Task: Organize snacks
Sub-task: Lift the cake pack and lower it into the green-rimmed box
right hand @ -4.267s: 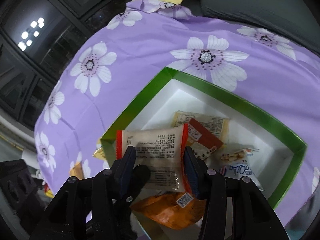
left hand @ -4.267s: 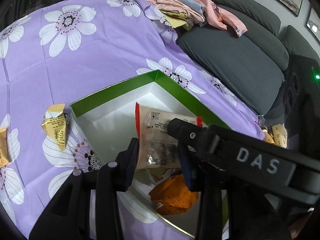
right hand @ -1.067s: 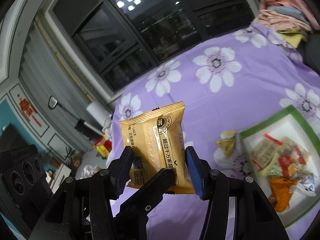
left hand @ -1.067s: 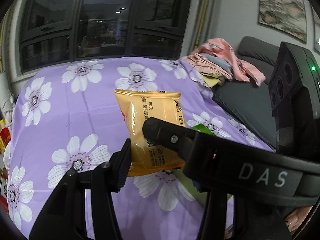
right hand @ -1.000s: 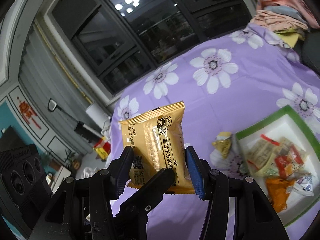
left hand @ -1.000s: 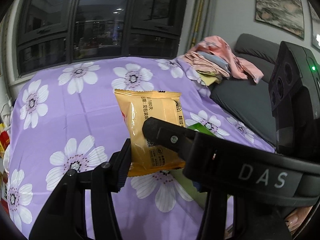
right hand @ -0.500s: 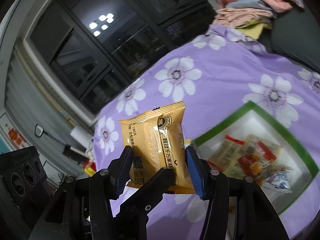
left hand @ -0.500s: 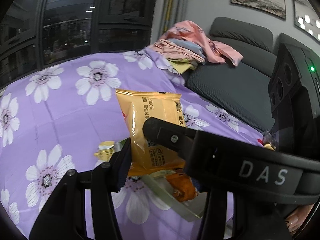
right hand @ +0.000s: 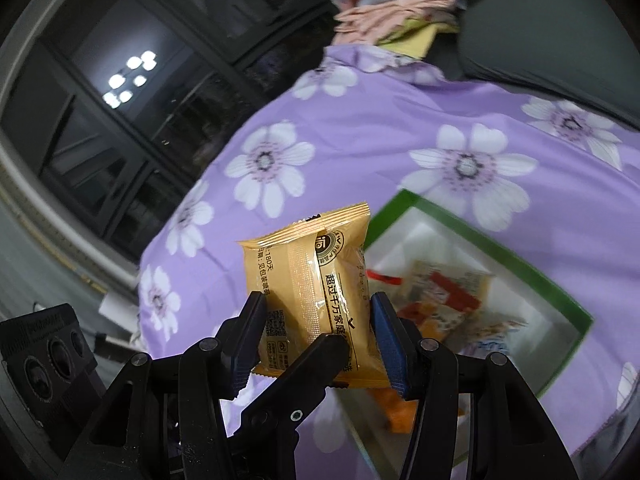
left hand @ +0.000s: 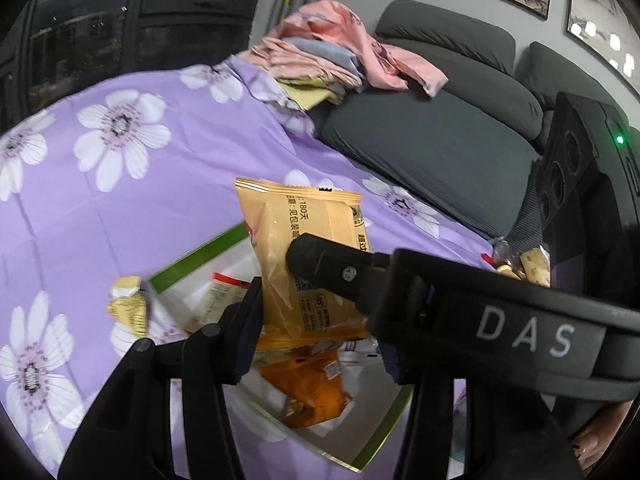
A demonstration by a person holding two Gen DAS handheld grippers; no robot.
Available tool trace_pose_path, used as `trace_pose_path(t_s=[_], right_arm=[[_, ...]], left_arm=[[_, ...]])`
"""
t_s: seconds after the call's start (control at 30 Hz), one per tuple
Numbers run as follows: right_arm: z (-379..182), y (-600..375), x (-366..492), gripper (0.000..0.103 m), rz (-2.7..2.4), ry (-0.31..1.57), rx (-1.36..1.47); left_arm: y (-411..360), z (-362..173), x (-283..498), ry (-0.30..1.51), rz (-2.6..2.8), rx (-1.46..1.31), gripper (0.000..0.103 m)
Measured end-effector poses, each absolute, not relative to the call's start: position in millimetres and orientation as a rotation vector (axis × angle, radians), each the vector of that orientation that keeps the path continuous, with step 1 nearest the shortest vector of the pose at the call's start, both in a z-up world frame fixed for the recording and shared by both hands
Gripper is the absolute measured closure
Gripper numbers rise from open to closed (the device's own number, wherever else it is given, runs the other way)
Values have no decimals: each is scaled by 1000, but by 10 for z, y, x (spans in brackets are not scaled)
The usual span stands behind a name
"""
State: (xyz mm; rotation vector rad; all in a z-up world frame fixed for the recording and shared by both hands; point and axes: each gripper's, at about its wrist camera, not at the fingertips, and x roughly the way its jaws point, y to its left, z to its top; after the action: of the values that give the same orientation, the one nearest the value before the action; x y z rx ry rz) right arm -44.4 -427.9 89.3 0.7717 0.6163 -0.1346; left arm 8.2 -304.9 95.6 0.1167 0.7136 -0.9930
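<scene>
Both grippers hold one yellow-orange snack packet (left hand: 308, 256) between them. My left gripper (left hand: 316, 320) is shut on it, and my right gripper (right hand: 318, 334) is shut on the same packet (right hand: 316, 280). The packet hangs in the air above the green-rimmed white box (left hand: 192, 258), which also shows in the right wrist view (right hand: 496, 246). The box holds several snacks, among them an orange packet (left hand: 308, 388) and a red-and-cream packet (right hand: 448, 292). A small gold-wrapped snack (left hand: 128, 308) lies on the cloth just left of the box.
The purple flowered cloth (left hand: 120, 184) covers the table. A dark grey sofa (left hand: 432, 136) with a pile of folded clothes (left hand: 328, 60) stands behind it. More snacks (left hand: 524, 264) lie at the table's right edge. Dark windows (right hand: 132, 92) are beyond the far side.
Both grippers have carried the yellow packet down and toward the box; the box now sits right below and behind the packet. Both grips are unchanged.
</scene>
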Motion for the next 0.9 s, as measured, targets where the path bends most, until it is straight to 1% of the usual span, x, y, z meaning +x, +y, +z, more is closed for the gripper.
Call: trace_pose_path(t_s=[0.43,0.9], right_arm=[[510,-4625,-439,47,-297,727,853],[213,-4774,-368,47,-365,829,911]], left_arm=[[-3480,558,263,873,-1084,96,53],[-3607,246,347,981,-1089,73,55]])
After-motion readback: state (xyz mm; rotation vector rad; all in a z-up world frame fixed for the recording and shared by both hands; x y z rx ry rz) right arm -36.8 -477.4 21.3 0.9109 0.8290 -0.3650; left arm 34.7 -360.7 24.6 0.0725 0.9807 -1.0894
